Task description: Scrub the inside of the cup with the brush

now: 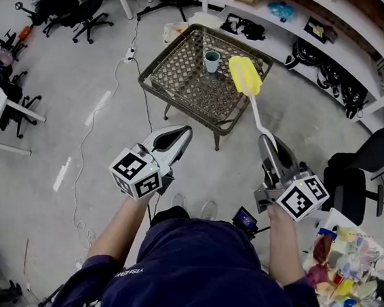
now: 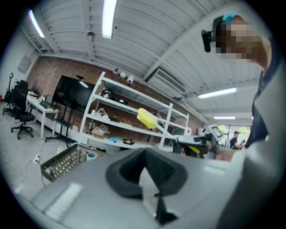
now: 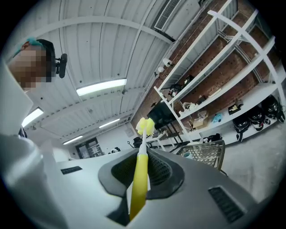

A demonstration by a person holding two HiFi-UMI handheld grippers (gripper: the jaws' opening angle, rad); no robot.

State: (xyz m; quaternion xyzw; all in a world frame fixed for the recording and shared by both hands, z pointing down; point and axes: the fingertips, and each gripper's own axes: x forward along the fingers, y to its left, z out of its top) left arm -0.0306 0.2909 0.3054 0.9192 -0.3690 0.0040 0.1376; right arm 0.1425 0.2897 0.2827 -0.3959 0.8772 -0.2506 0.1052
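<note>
Now the right gripper (image 1: 269, 147) is closed on the handle of the brush (image 1: 244, 76), and its yellow head points forward over the table (image 1: 180, 73). The left gripper (image 1: 174, 138) is fully closed and holds nothing. The cup (image 1: 212, 61) stands upright on the table, apart from both. I think the left gripper should first open and steady the cup, then the brush head goes straight down inside

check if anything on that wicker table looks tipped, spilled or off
Nothing stands out. The cup stands upright on the wicker table, with no spill visible. The right claw is shut on the handle of the brush, its yellow head pointing toward the table; the left claw is shut and empty.
</note>
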